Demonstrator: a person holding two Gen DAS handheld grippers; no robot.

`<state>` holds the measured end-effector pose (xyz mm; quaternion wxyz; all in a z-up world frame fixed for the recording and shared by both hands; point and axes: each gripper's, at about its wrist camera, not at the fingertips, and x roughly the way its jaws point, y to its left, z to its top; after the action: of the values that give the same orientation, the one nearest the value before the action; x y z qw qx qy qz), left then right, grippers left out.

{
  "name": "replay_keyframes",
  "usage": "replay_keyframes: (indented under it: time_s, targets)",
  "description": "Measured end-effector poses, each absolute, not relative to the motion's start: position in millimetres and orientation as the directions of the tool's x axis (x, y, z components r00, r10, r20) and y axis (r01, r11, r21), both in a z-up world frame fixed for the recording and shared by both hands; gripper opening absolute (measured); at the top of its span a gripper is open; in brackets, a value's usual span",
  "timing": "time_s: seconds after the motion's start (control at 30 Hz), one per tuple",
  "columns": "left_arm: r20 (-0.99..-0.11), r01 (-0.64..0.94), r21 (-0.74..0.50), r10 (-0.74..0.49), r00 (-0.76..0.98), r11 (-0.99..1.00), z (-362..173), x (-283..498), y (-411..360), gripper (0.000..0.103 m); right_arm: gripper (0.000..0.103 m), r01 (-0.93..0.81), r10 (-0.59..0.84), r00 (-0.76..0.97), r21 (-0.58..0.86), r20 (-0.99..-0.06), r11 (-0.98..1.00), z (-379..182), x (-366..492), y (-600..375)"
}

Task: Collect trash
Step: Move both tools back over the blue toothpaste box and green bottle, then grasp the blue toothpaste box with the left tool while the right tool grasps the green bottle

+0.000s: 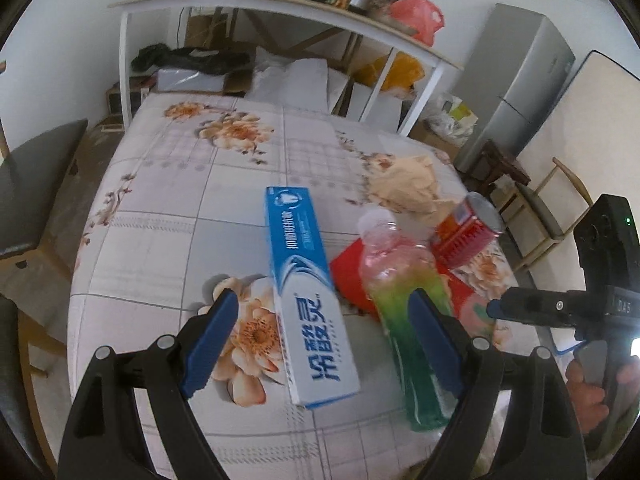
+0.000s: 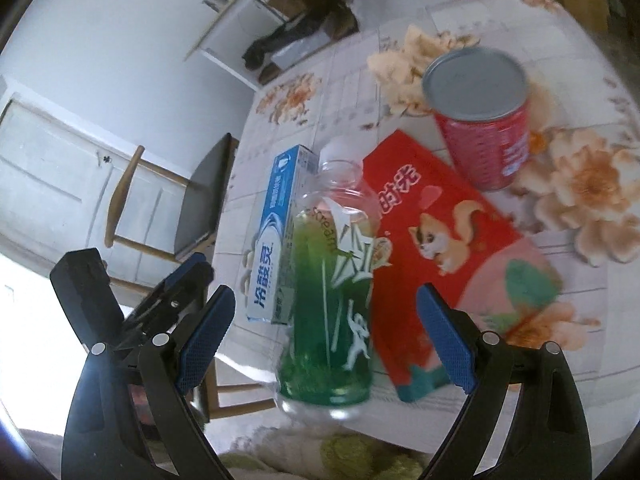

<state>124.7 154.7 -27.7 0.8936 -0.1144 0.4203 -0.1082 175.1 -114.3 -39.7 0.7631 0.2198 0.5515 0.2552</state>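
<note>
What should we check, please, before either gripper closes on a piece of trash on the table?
1. Left gripper open: ok, both fingers stand wide apart.
2. Left gripper lined up on the toothpaste box: ok, the box lies between its fingers, untouched.
3. Right gripper open: ok, nothing is pressed.
4. Right gripper lined up on the green bottle: ok, the bottle stands between its fingers.
5. Neighbours clear of the bottle: not ok, the toothpaste box sits close beside it and the red packet lies right next to it.
6. Somewhere to drop the trash: cannot tell, no bin shows in either view.
</note>
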Motion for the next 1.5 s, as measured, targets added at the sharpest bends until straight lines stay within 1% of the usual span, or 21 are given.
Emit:
replay_keyframes:
  time_s: [0.17,0.37,0.53,0.63,0.7,0.8,0.9,0.97,1.0,1.07,1.3,1.5]
  targets:
    - [-0.754,0.083,-0.308,-0.296,0.586,0.948,-43.1,142.0,156.8,0.084,0.088,-0.109,0.606,0.230,0.598,-0.762,0.794,-50.9,189.4,-96.1]
    - [-0.780,0.085,-0.280,-0.279,0.560,0.956,-55.5,161.1,154.2,0.084,0.088,-0.099,0.583,0.216,0.576,-0.783,0.811,-57.1,194.1,-82.4]
    - [-0.798,0.080,-0.269,-0.269,0.539,0.960,-62.6,174.6,148.2,0.078,0.088,-0.093,0.572,0.210,0.566,-0.793,0.819,-63.7,196.8,-77.7]
    - [-0.807,0.080,-0.251,-0.254,0.533,0.965,-64.5,181.6,143.9,0.074,0.083,-0.082,0.572,0.206,0.568,-0.794,0.819,-66.4,197.0,-80.1]
    - [-0.816,0.079,-0.240,-0.245,0.524,0.968,-67.0,184.9,141.7,0.069,0.080,-0.074,0.569,0.205,0.567,-0.796,0.821,-69.5,198.6,-79.5]
    - [-0.829,0.069,-0.247,-0.248,0.500,0.966,-73.6,189.2,141.6,0.064,0.075,-0.067,0.570,0.200,0.569,-0.797,0.819,-73.7,201.2,-77.4]
    - [-0.836,0.057,-0.261,-0.255,0.486,0.964,-77.6,191.4,142.7,0.059,0.067,-0.054,0.578,0.192,0.580,-0.793,0.813,-78.8,201.1,-78.4]
    - [-0.834,0.058,-0.275,-0.268,0.482,0.960,-79.2,192.2,143.3,0.056,0.056,-0.042,0.590,0.189,0.594,-0.785,0.803,-81.8,200.8,-80.6]
    - [-0.833,0.058,-0.284,-0.276,0.479,0.957,-79.6,192.5,144.0,0.052,0.055,-0.036,0.598,0.188,0.603,-0.779,0.797,-83.2,200.5,-82.1]
    - [-0.832,0.050,-0.304,-0.291,0.473,0.951,-82.1,193.1,147.5,0.050,0.055,-0.027,0.610,0.191,0.617,-0.769,0.787,-84.2,199.4,-85.0]
    - [-0.830,0.051,-0.304,-0.291,0.476,0.951,-81.2,186.2,151.2,0.049,0.054,-0.025,0.617,0.199,0.625,-0.761,0.780,-83.3,192.6,-93.4]
    - [-0.850,0.100,-0.279,-0.294,0.438,0.955,-79.6,158.9,153.2,0.049,0.054,-0.022,0.600,0.194,0.608,-0.776,0.794,-81.8,179.3,-102.1]
